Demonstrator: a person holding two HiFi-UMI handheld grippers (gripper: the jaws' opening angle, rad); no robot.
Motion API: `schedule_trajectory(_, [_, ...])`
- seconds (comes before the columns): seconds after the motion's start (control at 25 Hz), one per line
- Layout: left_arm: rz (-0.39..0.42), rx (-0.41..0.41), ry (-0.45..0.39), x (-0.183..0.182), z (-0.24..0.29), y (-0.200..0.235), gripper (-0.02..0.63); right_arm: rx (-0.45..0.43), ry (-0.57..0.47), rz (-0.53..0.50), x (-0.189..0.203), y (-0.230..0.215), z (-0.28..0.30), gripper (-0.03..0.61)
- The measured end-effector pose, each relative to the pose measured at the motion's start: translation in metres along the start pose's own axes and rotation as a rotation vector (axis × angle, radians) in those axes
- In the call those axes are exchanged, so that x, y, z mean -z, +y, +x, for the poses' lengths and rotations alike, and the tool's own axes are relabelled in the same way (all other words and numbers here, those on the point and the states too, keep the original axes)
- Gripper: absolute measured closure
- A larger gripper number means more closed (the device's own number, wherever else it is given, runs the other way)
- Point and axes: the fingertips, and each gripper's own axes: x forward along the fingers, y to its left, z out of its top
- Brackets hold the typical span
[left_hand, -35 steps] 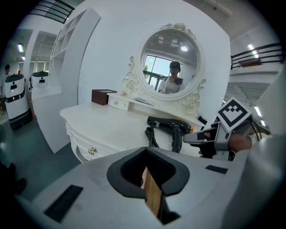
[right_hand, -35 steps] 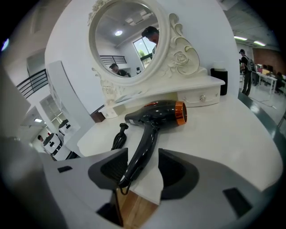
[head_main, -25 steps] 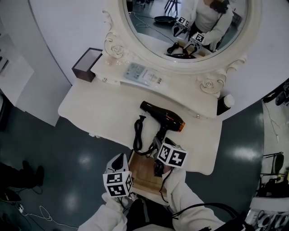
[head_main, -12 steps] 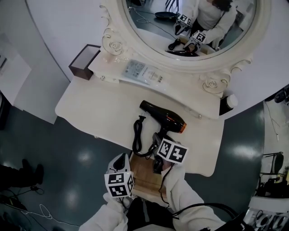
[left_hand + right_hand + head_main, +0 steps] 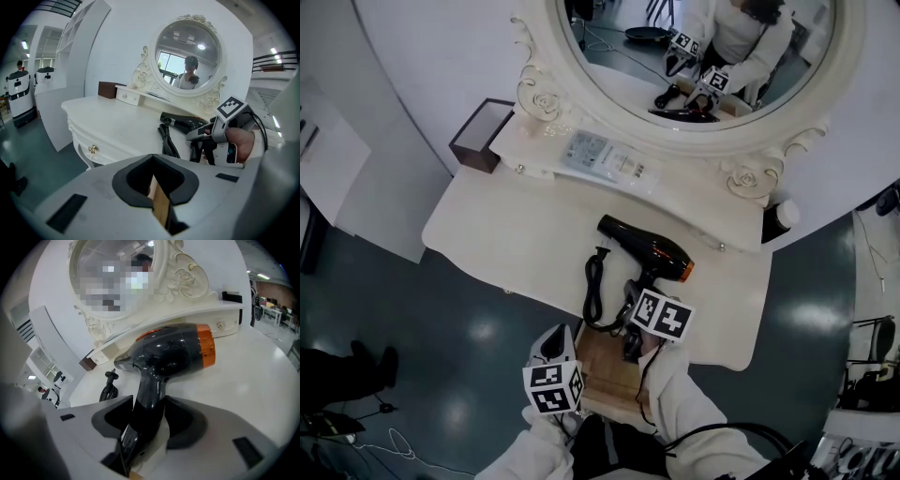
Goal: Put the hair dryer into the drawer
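We see a white table (image 5: pixel 506 220) under a round mirror (image 5: pixel 712 56). A black dryer (image 5: pixel 642 246) with an orange end lies near the front edge, its cord (image 5: pixel 594 295) coiled at its left. Our right gripper (image 5: pixel 632 302) meets the dryer's handle. Our left gripper (image 5: pixel 555 333) sits at the open wooden drawer (image 5: pixel 605 370), left side. A brown box (image 5: pixel 481 134) stands rear left.

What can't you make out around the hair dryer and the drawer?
Drawer right part: head view, under the right sleeve.
Hair dryer handle end: right gripper view, hidden behind the right gripper.
Mirror reflection: right gripper view, blurred over.
Print on the sheet below the mirror: head view, too small.
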Motion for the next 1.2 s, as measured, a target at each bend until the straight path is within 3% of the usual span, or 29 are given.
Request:
schedule_trajectory(0.64, [-0.006,0.000,-0.022,-0.004,-0.012,-0.008,0.607,-0.117,-0.135,0.272,-0.005,-0.011,-0.026,0.348])
schedule_trajectory(1.2, [0.029,0.037,-0.035,-0.006,-0.024,-0.033,0.607,-0.174,-0.206,0.380,-0.004,-0.031,-0.066,0.353])
